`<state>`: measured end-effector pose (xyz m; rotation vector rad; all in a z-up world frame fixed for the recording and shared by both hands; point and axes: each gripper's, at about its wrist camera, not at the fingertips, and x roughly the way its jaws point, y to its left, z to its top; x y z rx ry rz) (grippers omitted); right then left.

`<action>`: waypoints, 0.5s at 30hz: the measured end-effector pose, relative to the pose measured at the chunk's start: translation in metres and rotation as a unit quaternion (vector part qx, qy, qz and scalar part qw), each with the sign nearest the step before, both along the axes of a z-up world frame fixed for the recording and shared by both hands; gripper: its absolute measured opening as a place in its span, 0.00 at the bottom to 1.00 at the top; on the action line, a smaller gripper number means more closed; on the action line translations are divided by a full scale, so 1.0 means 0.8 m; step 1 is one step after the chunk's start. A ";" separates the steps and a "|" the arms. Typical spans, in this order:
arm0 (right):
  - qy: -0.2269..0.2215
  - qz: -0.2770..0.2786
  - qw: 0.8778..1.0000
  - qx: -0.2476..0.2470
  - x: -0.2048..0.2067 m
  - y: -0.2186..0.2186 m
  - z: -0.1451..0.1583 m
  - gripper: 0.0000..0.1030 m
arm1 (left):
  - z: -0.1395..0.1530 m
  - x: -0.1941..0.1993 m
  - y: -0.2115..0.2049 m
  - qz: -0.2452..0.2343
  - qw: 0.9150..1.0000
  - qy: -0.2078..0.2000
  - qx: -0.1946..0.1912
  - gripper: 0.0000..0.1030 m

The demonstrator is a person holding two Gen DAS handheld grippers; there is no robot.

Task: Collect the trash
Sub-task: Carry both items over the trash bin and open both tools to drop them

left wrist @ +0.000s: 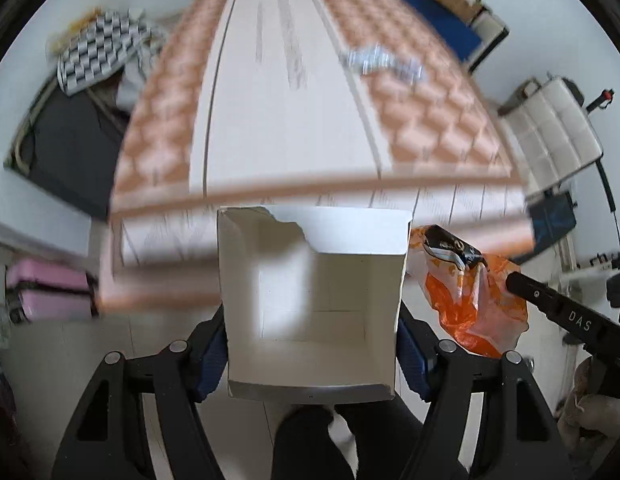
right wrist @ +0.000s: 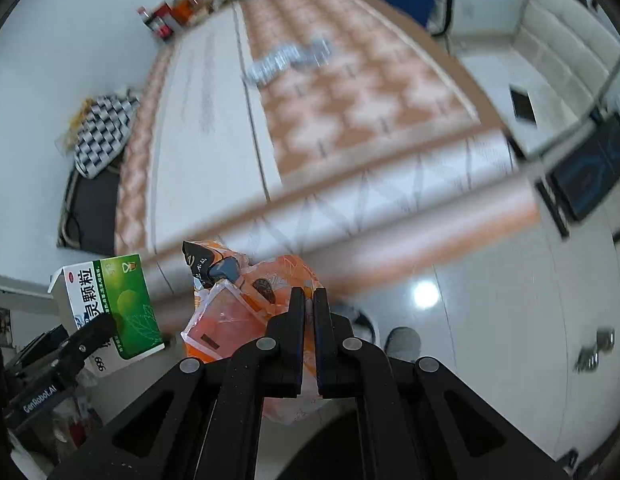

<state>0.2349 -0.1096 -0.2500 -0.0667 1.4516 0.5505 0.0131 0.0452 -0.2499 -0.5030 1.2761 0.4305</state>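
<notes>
My left gripper (left wrist: 311, 344) is shut on an open white cardboard box (left wrist: 310, 300), its torn mouth facing the camera; in the right wrist view the same box (right wrist: 110, 312) shows its green printed side at the lower left. My right gripper (right wrist: 308, 300) is shut on an orange plastic bag (right wrist: 238, 312) holding wrappers and a dark packet. That bag (left wrist: 469, 300) hangs just right of the box in the left wrist view, with the right gripper's black finger (left wrist: 549, 304) behind it. Silvery blister packs (left wrist: 385, 62) lie on the mattress; they also show in the right wrist view (right wrist: 290, 58).
A bare mattress (left wrist: 302, 112) with an orange quilted pattern fills the middle of both views. A checkered cloth (left wrist: 98, 56) lies at its left, bottles (right wrist: 170, 12) at its far end, a white quilted seat (left wrist: 549, 128) at right, a pink case (left wrist: 46, 288) on the floor left.
</notes>
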 end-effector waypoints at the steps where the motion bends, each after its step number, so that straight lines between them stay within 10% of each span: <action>1: 0.014 -0.002 1.000 -0.011 -0.013 -0.011 -0.018 0.04 | -0.020 -0.011 -0.005 0.006 1.000 0.010 -0.014 0.67; 15: 0.123 -0.019 0.986 -0.110 -0.088 -0.081 -0.333 0.04 | -0.350 -0.021 -0.042 0.037 0.984 0.117 -0.130 0.71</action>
